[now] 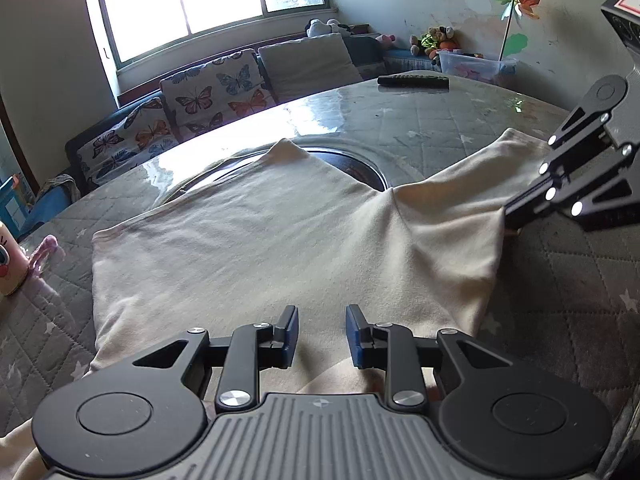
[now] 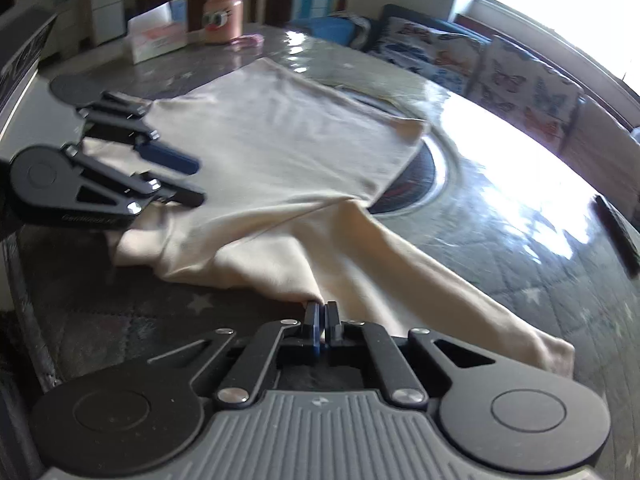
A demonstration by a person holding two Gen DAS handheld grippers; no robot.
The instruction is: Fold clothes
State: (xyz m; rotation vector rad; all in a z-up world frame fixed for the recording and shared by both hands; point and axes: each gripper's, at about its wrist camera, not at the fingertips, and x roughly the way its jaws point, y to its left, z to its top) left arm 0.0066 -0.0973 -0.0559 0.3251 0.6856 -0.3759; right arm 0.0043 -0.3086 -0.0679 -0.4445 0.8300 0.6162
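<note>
Cream garment [image 1: 256, 236] on quilted table [image 1: 580, 280], left claw [image 1: 322, 336] spread, right claw [image 2: 321, 320] pinching sleeve, remote [image 1: 413, 81] beyond

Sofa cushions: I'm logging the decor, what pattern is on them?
Butterflies, multicoloured on a pale ground, on the cushions; clearest in the left wrist view.

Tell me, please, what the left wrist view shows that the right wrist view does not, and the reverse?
Only the left wrist view shows the flat black remote control at the table's far edge, a colourful paper pinwheel and soft toys by the wall. Only the right wrist view shows the white tissue box beside the pink cartoon-faced bottle. Both show the cream-coloured garment spread on the quilted grey table cover, the left tongs open over it, and the right tongs closed on its edge.
</note>
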